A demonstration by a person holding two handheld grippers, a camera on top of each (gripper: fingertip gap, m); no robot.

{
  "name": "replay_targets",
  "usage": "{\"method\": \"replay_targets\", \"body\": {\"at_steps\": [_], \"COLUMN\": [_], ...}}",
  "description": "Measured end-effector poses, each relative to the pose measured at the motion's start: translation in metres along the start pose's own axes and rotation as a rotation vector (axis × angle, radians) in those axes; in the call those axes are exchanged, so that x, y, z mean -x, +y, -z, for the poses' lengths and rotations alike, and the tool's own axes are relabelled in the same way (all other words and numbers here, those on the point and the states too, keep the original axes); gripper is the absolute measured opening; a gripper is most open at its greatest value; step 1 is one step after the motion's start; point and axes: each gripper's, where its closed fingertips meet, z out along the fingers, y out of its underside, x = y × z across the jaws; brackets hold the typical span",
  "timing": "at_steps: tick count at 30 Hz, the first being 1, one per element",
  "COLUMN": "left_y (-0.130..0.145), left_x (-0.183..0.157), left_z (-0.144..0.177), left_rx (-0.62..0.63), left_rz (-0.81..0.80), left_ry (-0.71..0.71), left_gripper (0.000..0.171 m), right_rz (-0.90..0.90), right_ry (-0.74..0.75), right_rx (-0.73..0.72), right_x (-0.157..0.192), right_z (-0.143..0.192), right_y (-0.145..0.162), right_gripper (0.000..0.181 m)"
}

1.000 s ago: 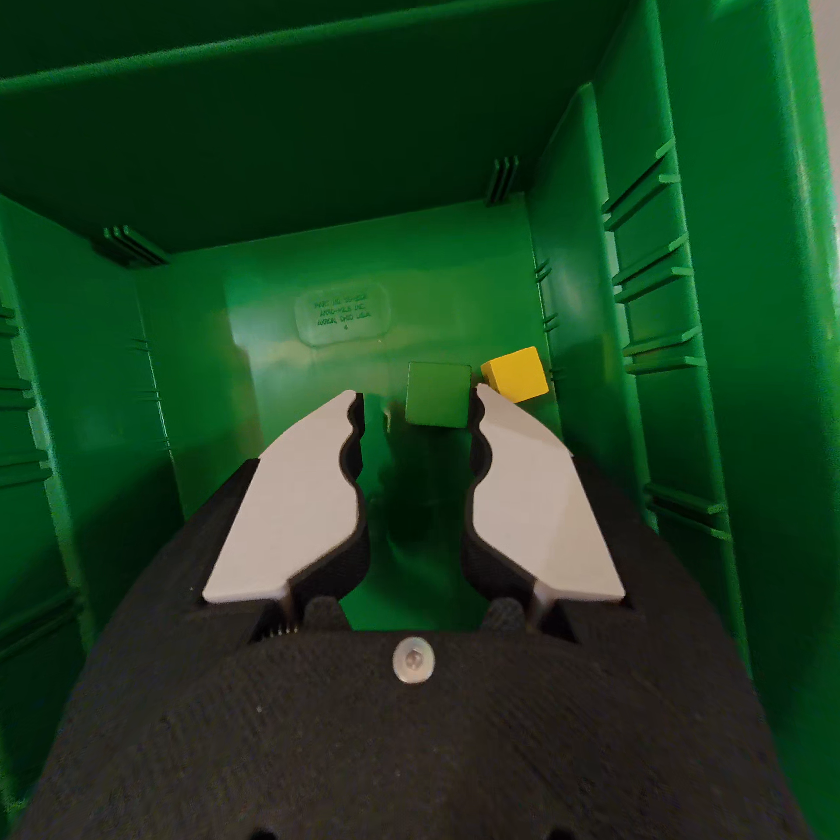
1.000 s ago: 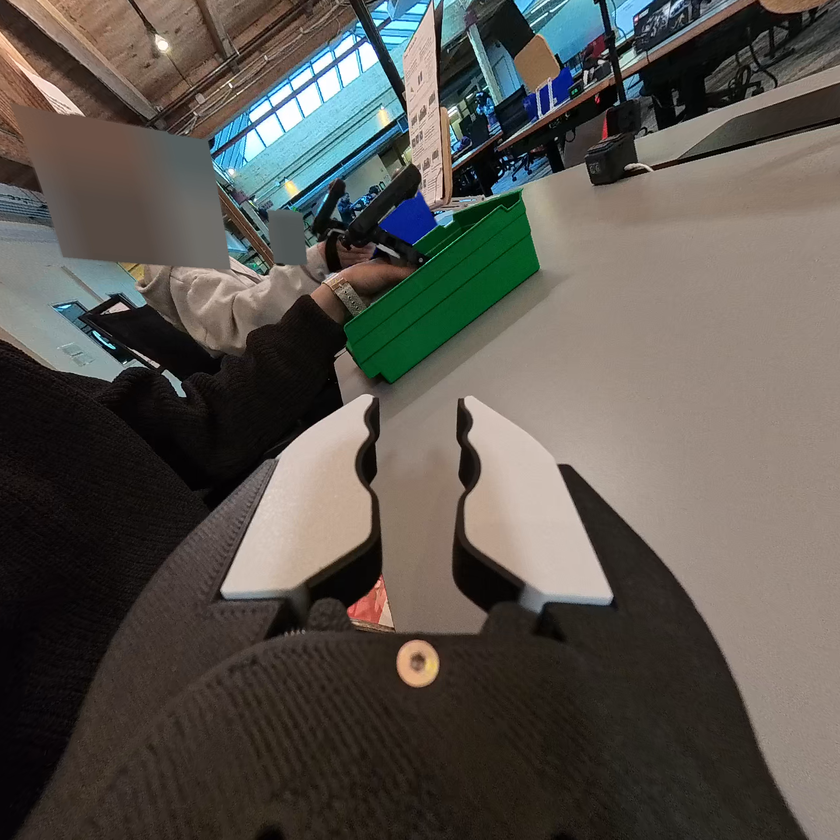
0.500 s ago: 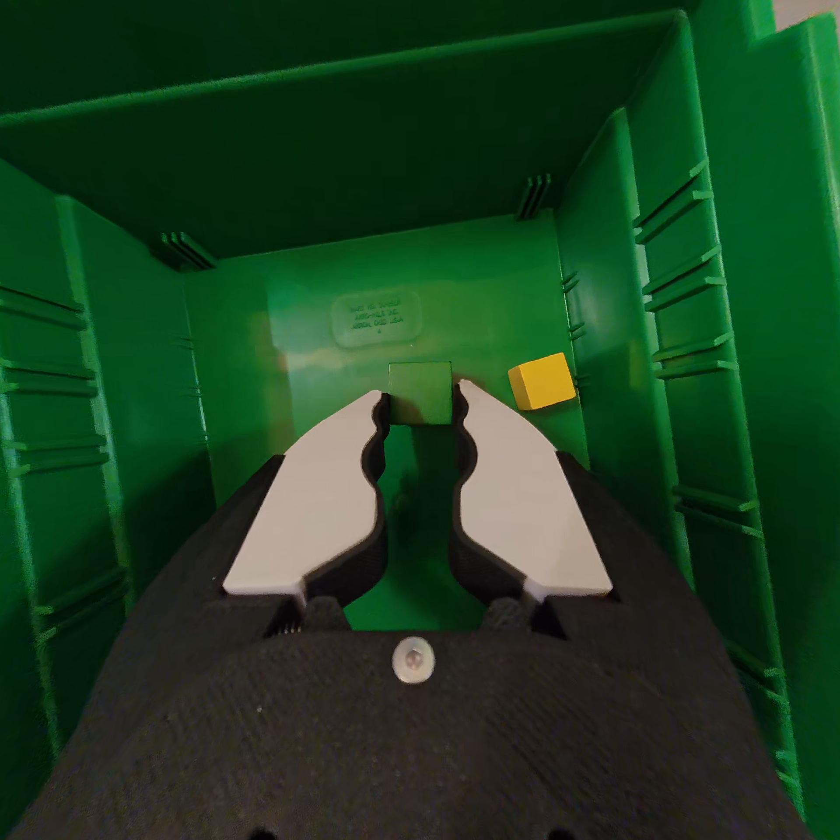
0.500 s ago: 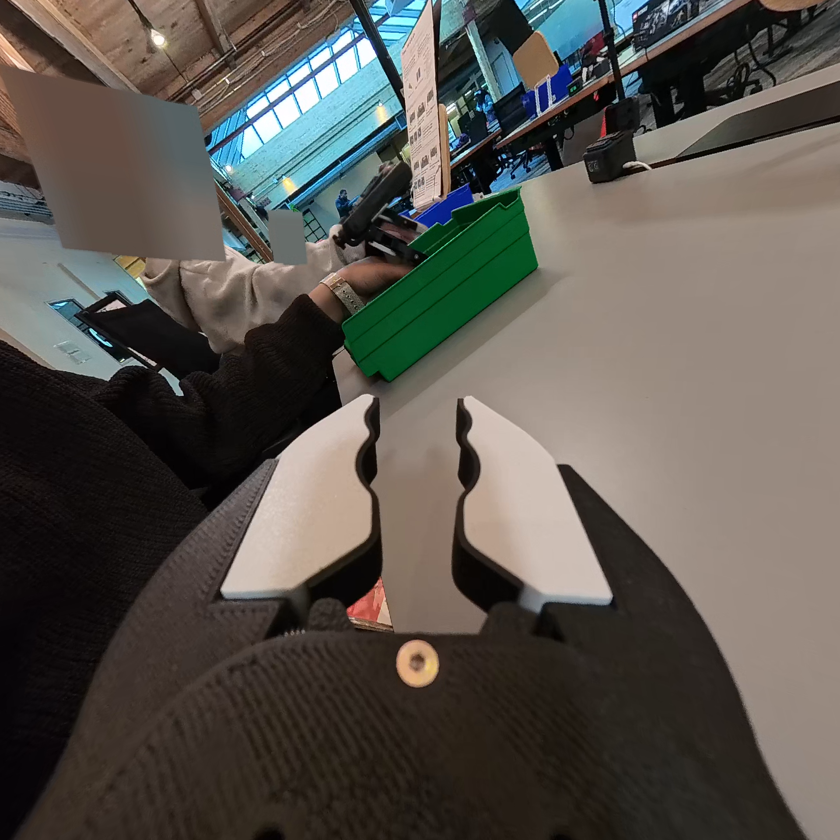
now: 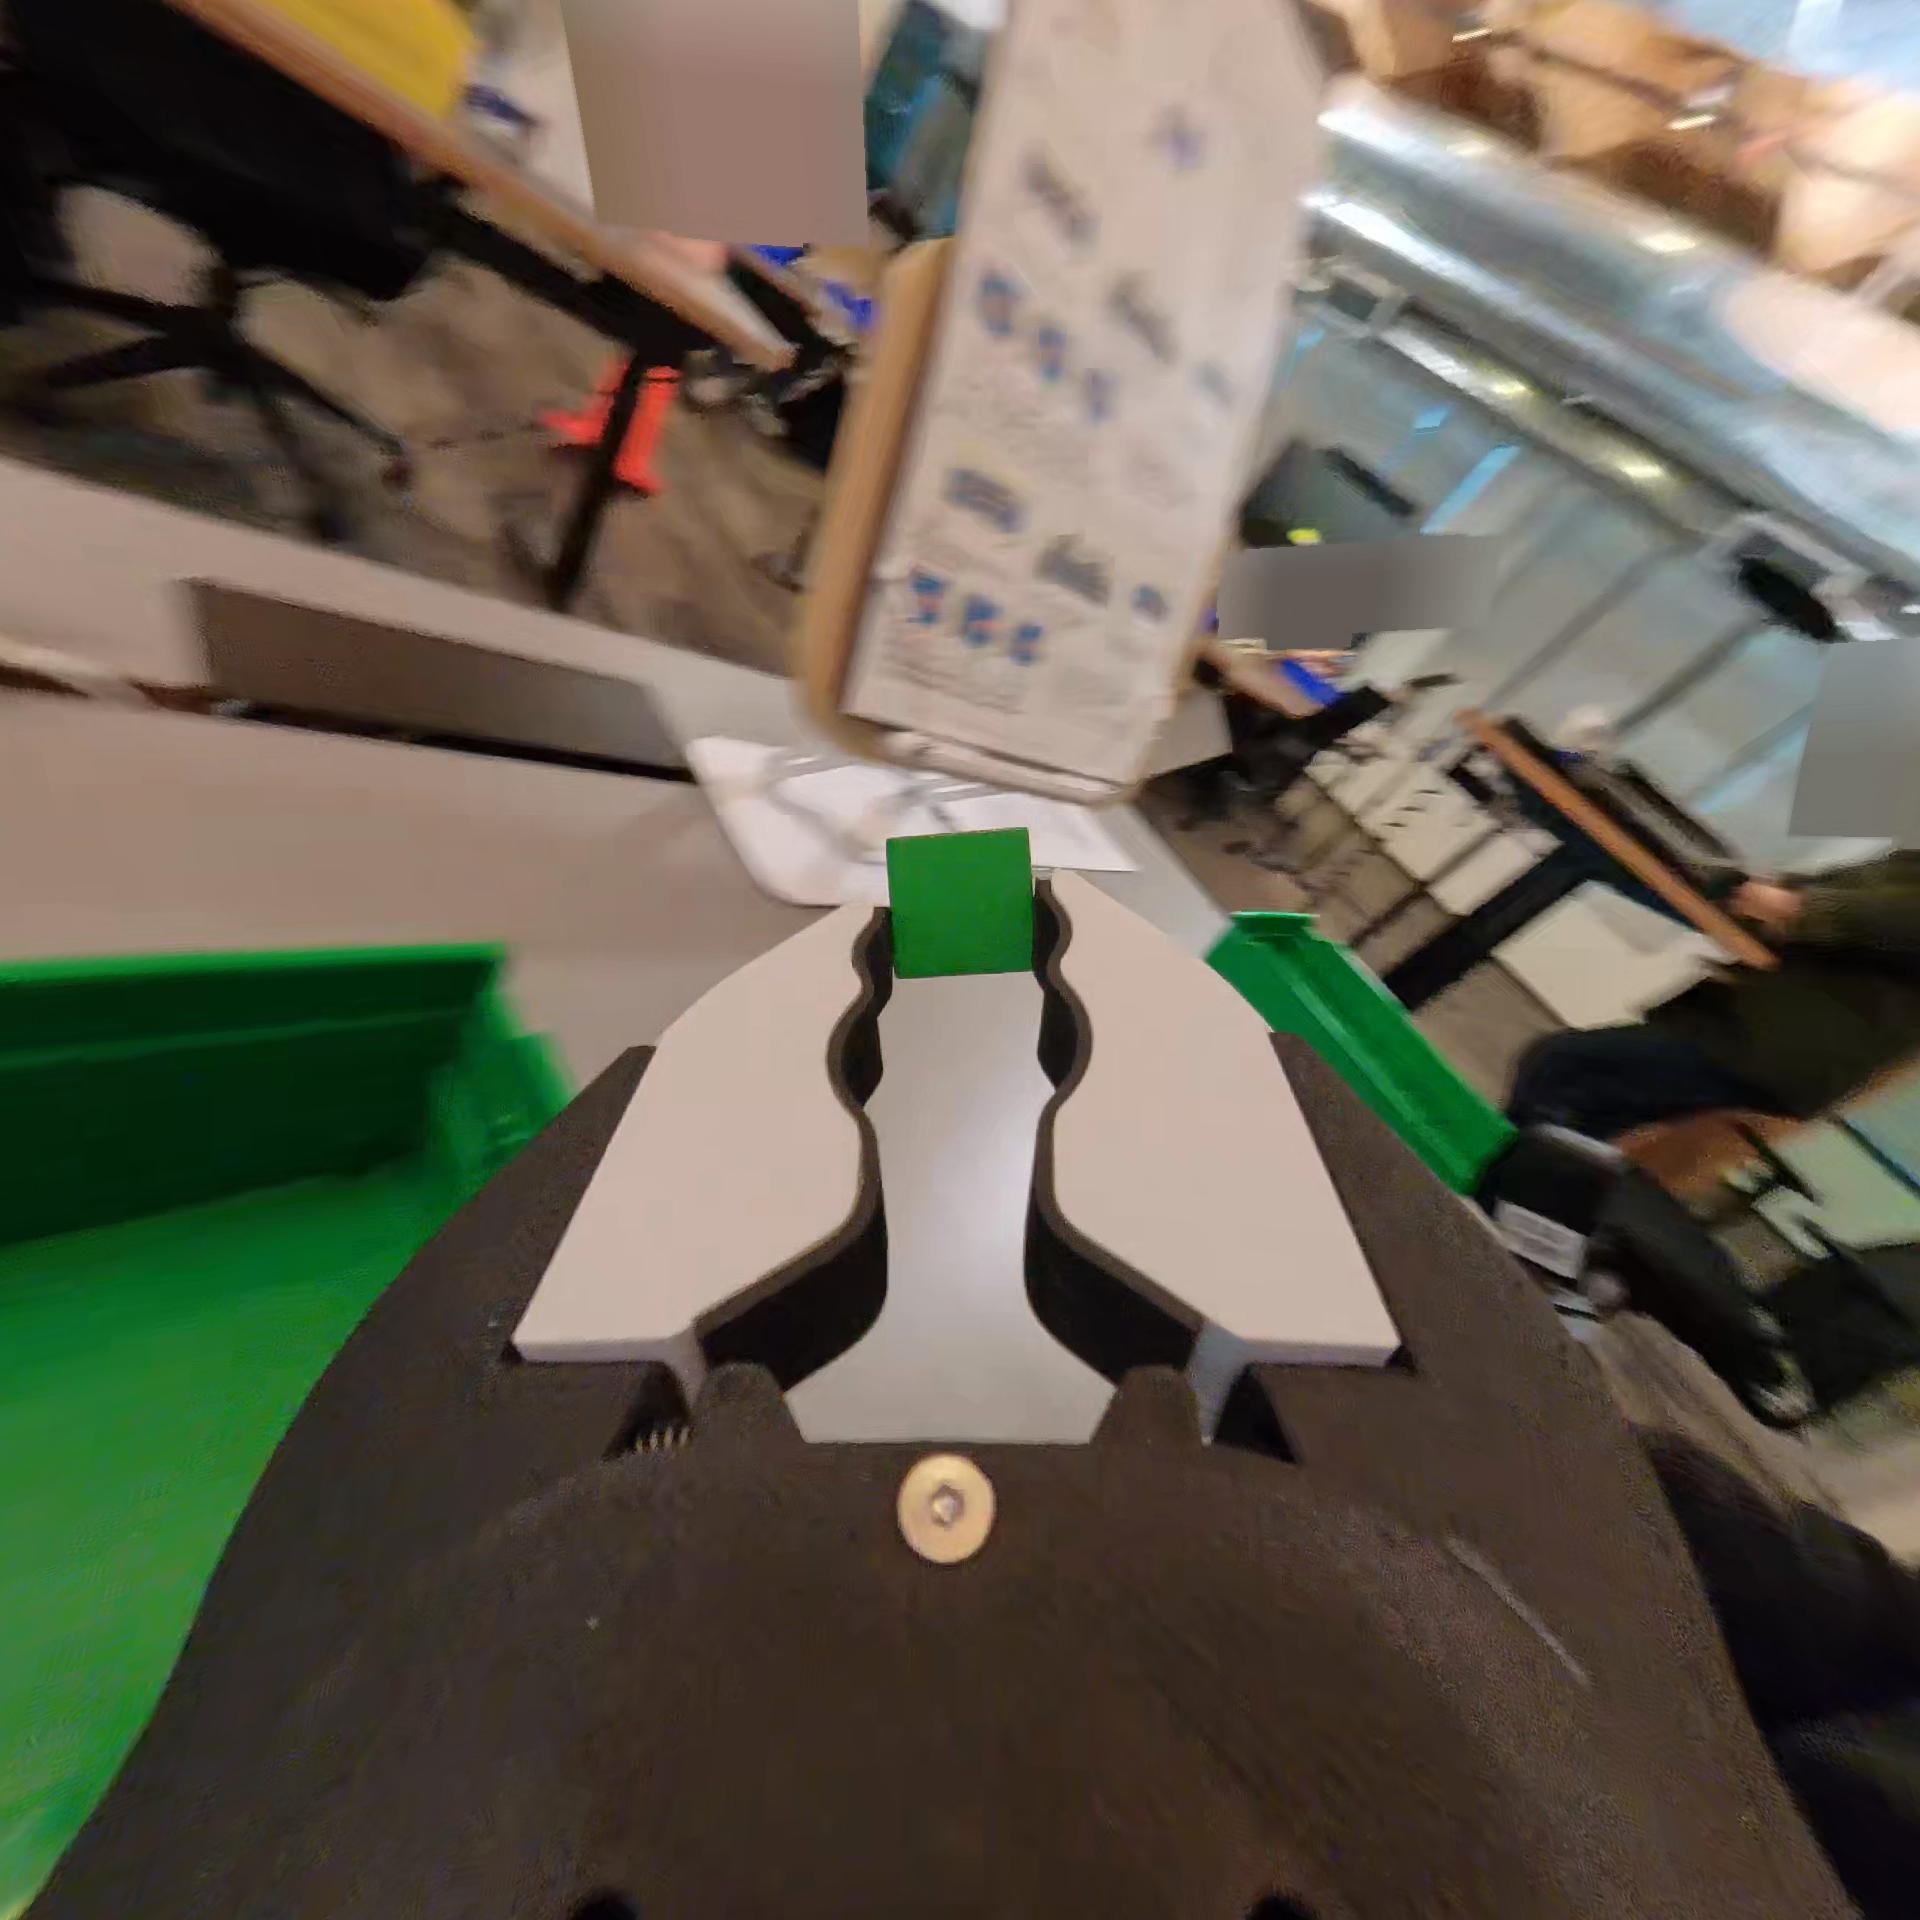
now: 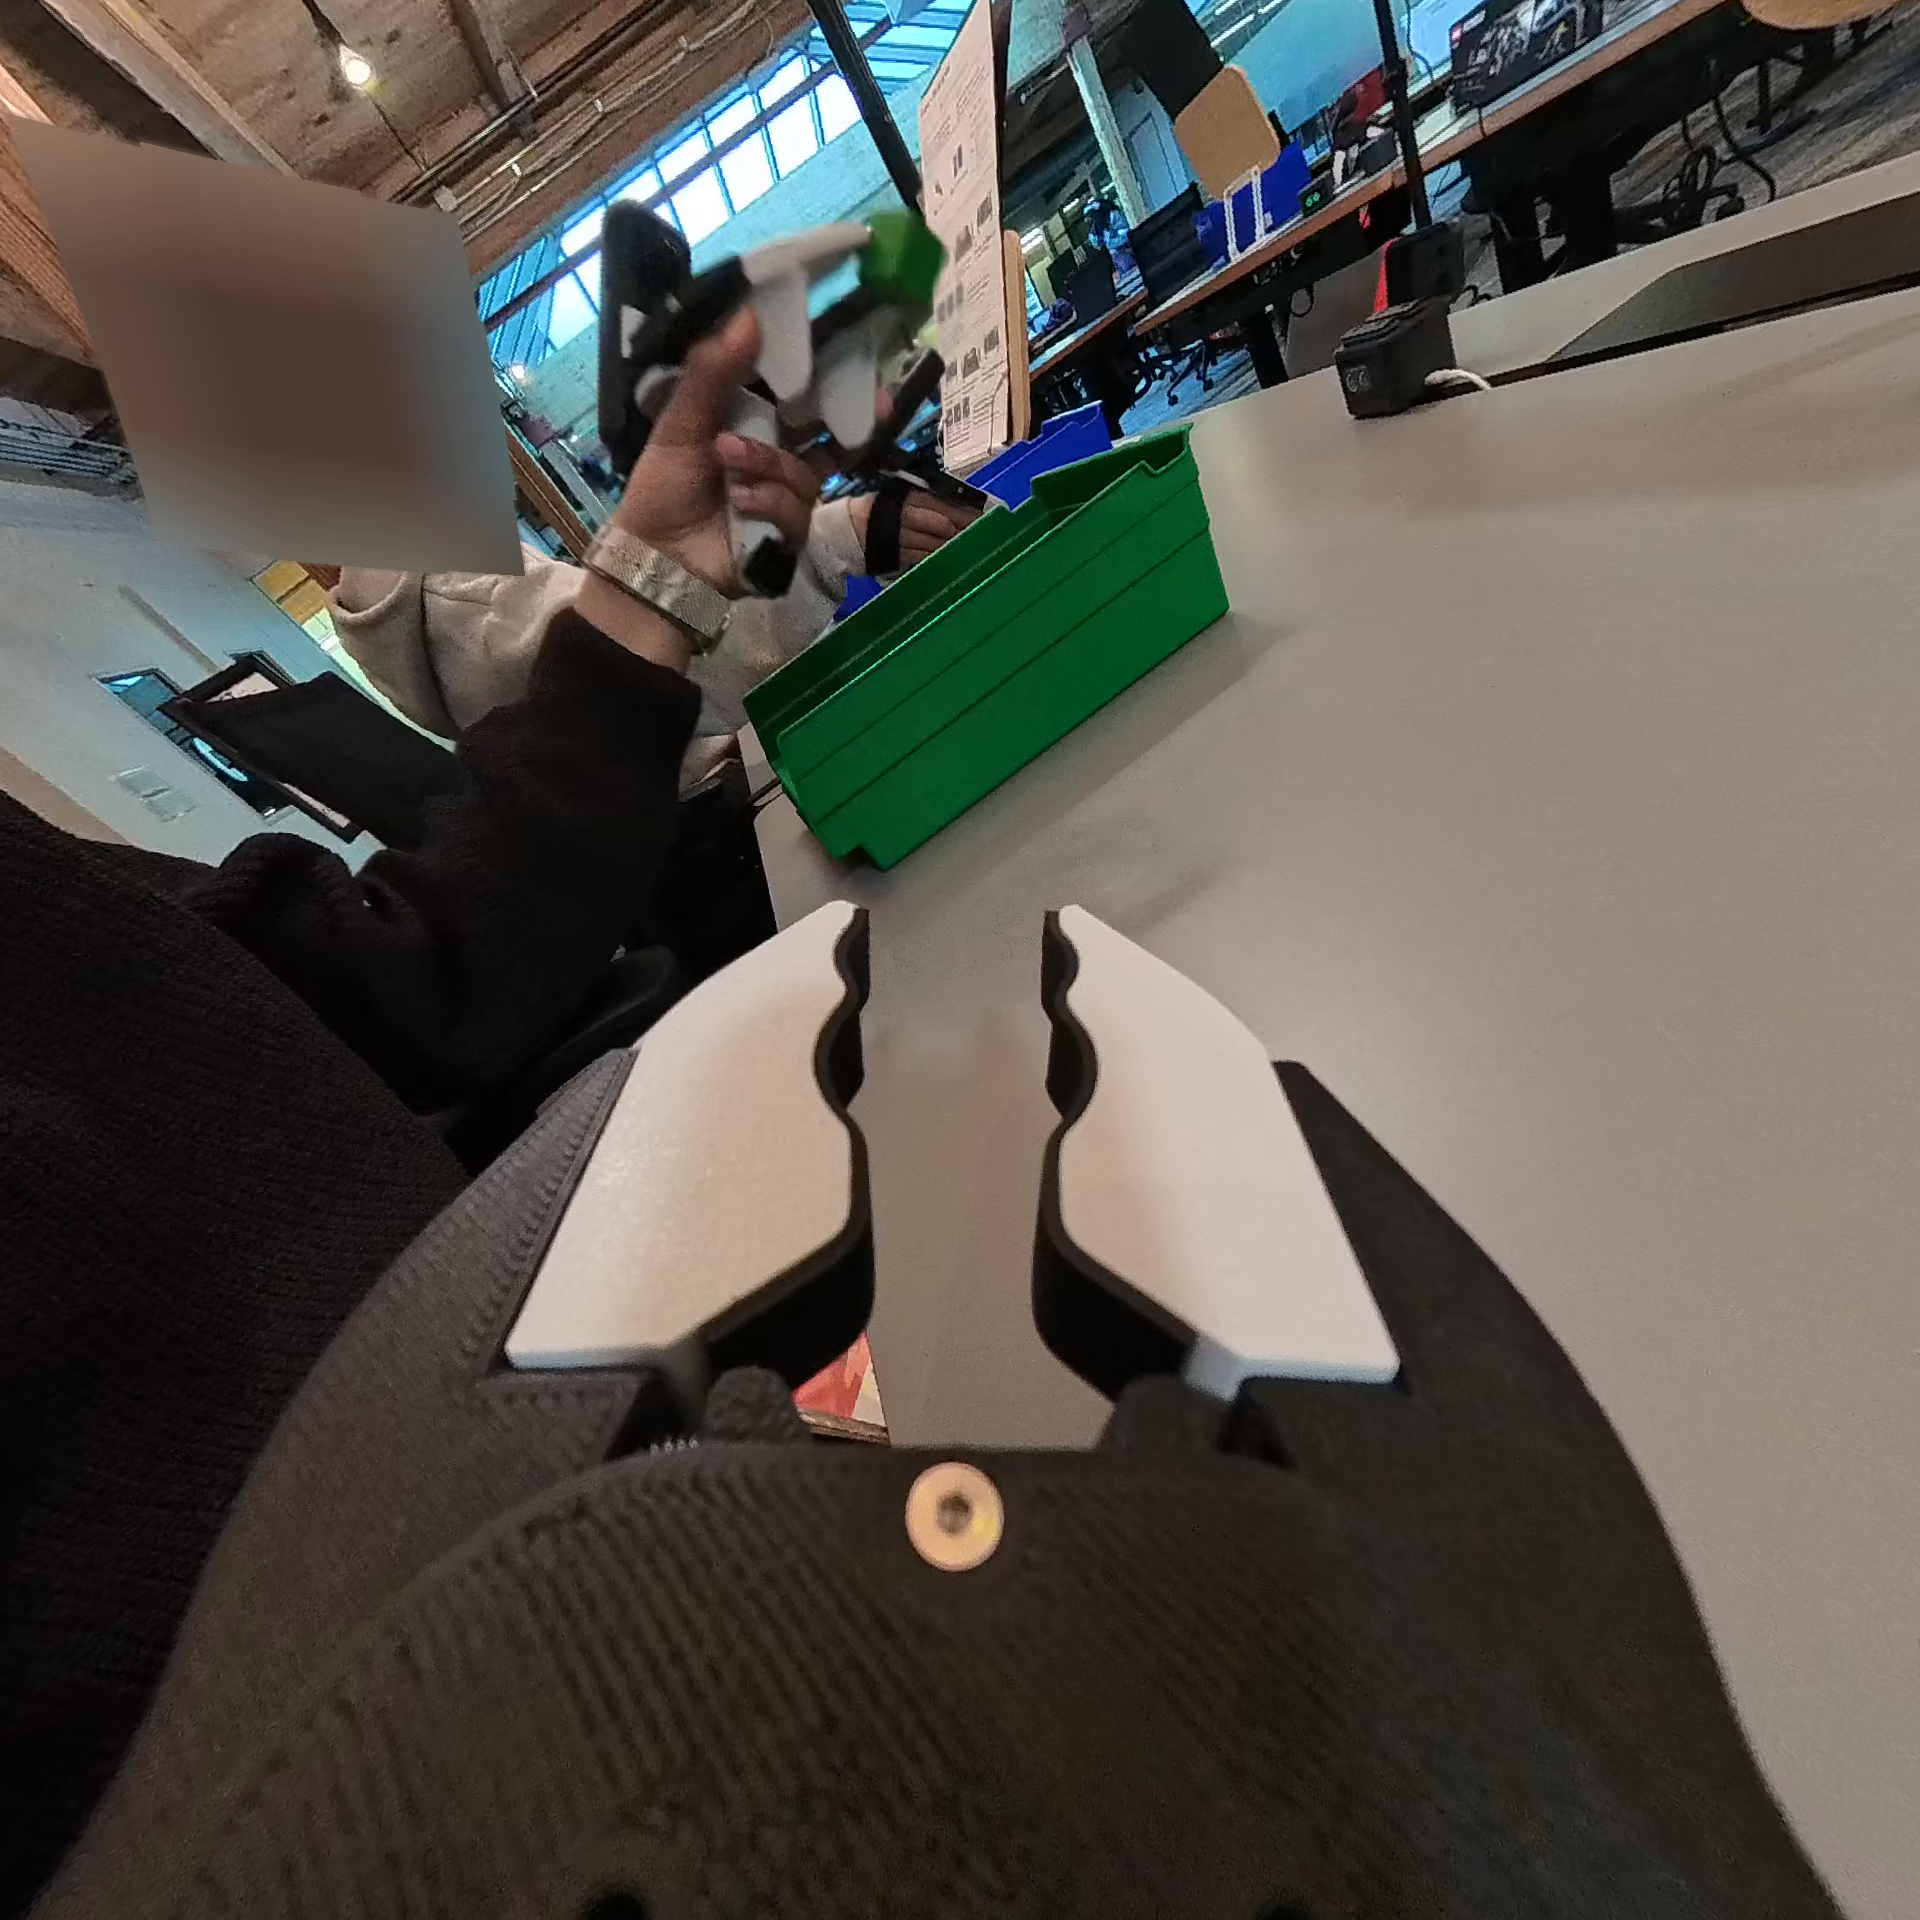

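My left gripper (image 5: 961, 914) clamps a green cube (image 5: 960, 902) at its fingertips, raised above the green bin (image 6: 997, 665), while my right gripper (image 6: 951, 925) rests empty, jaws apart, over the grey table (image 6: 1507, 831).

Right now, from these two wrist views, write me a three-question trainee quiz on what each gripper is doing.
1. True or false: the left gripper is shut on a green cube.
2. Multiple choice: where is that cube relative to the green bin? A) lying on the bin floor B) lifted clear above the bin C) resting on the grey table
3. Fill in: the right gripper is ____ and holds nothing.

Key
1. True: the cube sits pinched between the fingertips.
2. B: the right wrist view shows it raised in the air.
3. Open: grey table shows through the gap.
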Motion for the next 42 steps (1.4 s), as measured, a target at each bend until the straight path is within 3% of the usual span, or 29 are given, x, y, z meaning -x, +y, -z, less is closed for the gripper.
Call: {"method": "replay_targets", "body": {"at_steps": [3, 6, 10, 13, 17, 21, 25, 28, 35, 42], "left_y": [0.009, 0.035, 0.097, 0.152, 0.210, 0.234, 0.244, 0.246, 0.262, 0.270], "left_x": [-0.059, -0.116, -0.171, -0.193, -0.198, -0.203, -0.206, -0.198, -0.191, -0.189], "left_z": [-0.018, -0.041, -0.074, -0.094, -0.110, -0.118, -0.120, -0.123, -0.128, -0.131], "left_rx": [0.026, 0.077, 0.190, 0.280, 0.356, 0.381, 0.376, 0.344, 0.346, 0.307], "left_rz": [-0.026, 0.022, 0.197, 0.343, 0.498, 0.544, 0.477, 0.520, 0.592, 0.532], "left_ry": [0.158, 0.335, 0.519, 0.595, 0.620, 0.635, 0.630, 0.606, 0.565, 0.523], "left_gripper": [0.028, 0.027, 0.027, 0.027, 0.027, 0.027, 0.027, 0.027, 0.026, 0.026], "right_rz": [0.013, 0.017, -0.089, -0.248, -0.442, -0.488, -0.445, -0.438, -0.446, -0.471], "right_ry": [0.003, 0.001, -0.024, -0.034, -0.036, -0.028, -0.057, -0.061, 0.047, 0.023], "right_rx": [-0.007, -0.033, -0.126, -0.217, -0.306, -0.303, -0.221, -0.203, -0.218, -0.173], "right_x": [0.001, 0.002, 0.000, -0.012, -0.032, -0.038, -0.023, -0.016, -0.036, -0.038], "right_z": [0.001, 0.004, 0.015, 0.028, 0.046, 0.050, 0.034, 0.023, 0.025, 0.019], "right_y": [-0.002, -0.008, -0.025, -0.038, -0.046, -0.044, -0.033, -0.027, -0.022, -0.013], "right_gripper": [0.032, 0.033, 0.034, 0.035, 0.035, 0.036, 0.041, 0.041, 0.037, 0.041]}}
